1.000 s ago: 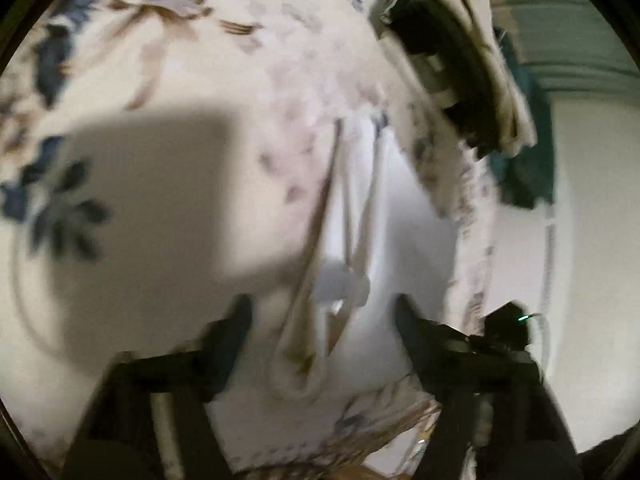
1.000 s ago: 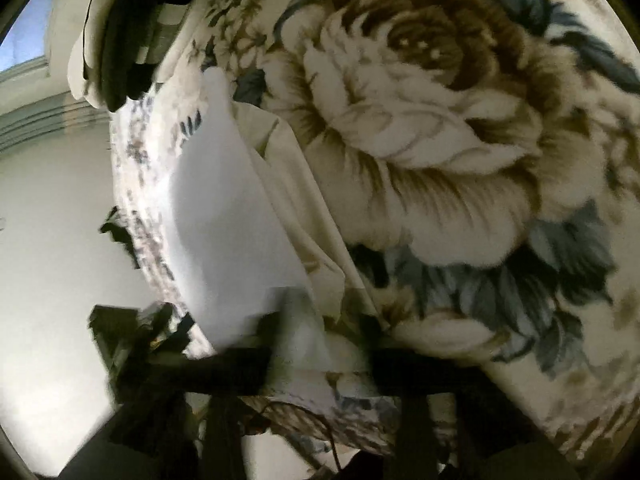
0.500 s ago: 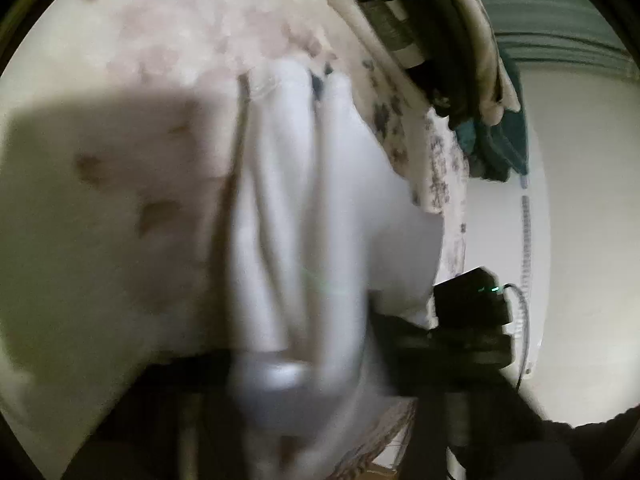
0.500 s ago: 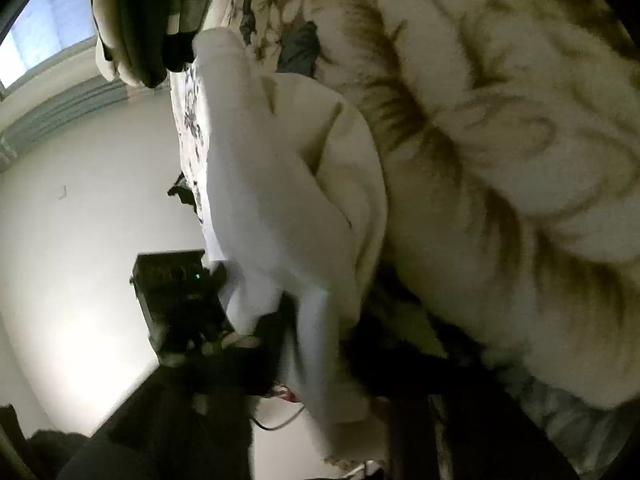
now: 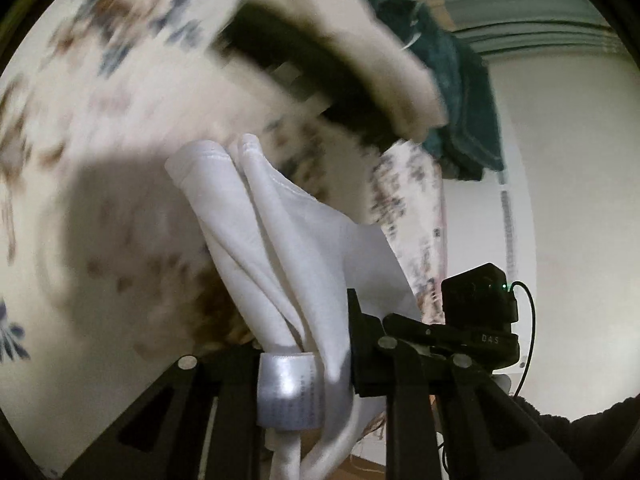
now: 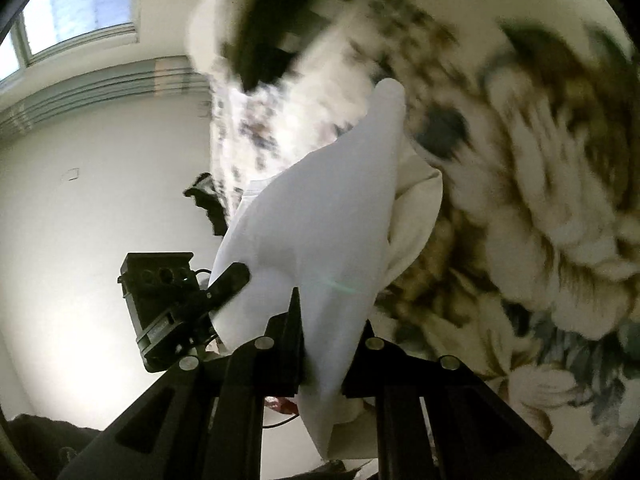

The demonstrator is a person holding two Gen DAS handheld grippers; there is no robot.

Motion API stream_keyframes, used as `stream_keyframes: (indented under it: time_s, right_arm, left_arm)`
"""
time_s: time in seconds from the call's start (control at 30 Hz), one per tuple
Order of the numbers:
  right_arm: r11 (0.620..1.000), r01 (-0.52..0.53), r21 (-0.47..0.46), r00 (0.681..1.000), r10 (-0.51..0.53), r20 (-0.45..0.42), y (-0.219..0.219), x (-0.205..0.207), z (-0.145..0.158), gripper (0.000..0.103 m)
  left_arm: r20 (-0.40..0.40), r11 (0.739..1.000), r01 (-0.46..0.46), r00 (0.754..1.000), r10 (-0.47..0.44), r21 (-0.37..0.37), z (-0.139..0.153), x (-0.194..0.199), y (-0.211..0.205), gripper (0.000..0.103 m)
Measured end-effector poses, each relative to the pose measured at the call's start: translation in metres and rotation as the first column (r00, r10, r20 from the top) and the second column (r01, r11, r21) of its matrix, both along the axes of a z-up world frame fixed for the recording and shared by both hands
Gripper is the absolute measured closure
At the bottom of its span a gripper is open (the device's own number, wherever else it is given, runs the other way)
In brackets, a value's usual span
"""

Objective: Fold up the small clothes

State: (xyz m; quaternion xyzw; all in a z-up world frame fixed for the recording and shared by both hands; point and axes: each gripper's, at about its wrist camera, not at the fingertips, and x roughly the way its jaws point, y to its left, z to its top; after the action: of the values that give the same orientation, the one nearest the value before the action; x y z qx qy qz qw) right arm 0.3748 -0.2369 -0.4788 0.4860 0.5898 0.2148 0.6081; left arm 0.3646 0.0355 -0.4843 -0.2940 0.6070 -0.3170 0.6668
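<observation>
The left gripper (image 5: 304,352) is clamped on a small white garment (image 5: 280,248). The cloth is soft knit, thin, with a stitched hem along its upper edges, and it is gathered into two long rolled folds that stand up from the jaws. A shiny silver-grey care label (image 5: 288,390) with fine printed lines hangs at the pinch point, and a rounded band of the same cloth loops down below it. The garment is lifted off the bed, in front of a floral bedspread (image 5: 100,120), which is cream with brown and blue flowers and strongly blurred.

In the right wrist view the right gripper (image 6: 324,356) is closed on the same white garment (image 6: 320,240); here it looks like a smooth, taut sheet that narrows to a rounded tip at the top, with a cream, thicker fold showing behind its right edge. The black fingers (image 6: 288,344) are mostly covered by the cloth, so only their bases are clear. Behind is the bedspread (image 6: 560,220) with a large brown rose, also smeared.

A stack of folded clothes (image 5: 340,64), cream and black, lies further on the bed, and a dark teal cloth (image 5: 460,100) hangs beside it; their shapes are hard to make out. The plain white wall (image 6: 80,220) and a window corner (image 6: 72,12) are visible at the left.
</observation>
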Motion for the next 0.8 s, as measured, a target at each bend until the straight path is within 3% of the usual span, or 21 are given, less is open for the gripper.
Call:
stream_keyframes:
  time_s: [0.27, 0.4, 0.5, 0.6, 0.8]
  right_arm:
    - [0.997, 0.053, -0.064, 0.984, -0.041, 0.176, -0.052, 0.113, 0.124, 0.090]
    - [0.990, 0.086, -0.108, 0.969, -0.057, 0.242, -0.078, 0.194, 0.157, 0.090]
    - [0.985, 0.093, -0.142, 0.967, -0.056, 0.250, -0.093, 0.257, 0.160, 0.090]
    - [0.979, 0.078, -0.188, 0.976, -0.037, 0.214, -0.102, 0.308, 0.138, 0.090]
    - [0.955, -0.022, -0.294, 0.993, 0.056, 0.106, -0.094, 0.349, 0.081, 0.090]
  left_arm:
    - [0.177, 0.999, -0.012, 0.984, 0.019, -0.040, 0.104, 0.118, -0.043, 0.087]
    - [0.240, 0.999, -0.023, 0.970, 0.034, -0.047, 0.126, 0.200, -0.074, 0.087]
    - [0.239, 0.999, -0.030, 0.970, 0.037, -0.034, 0.117, 0.252, -0.091, 0.087]
    - [0.193, 0.999, -0.025, 0.981, 0.021, 0.020, 0.092, 0.289, -0.109, 0.087]
    - [0.089, 0.988, -0.019, 0.996, 0.005, 0.155, 0.032, 0.298, -0.116, 0.082]
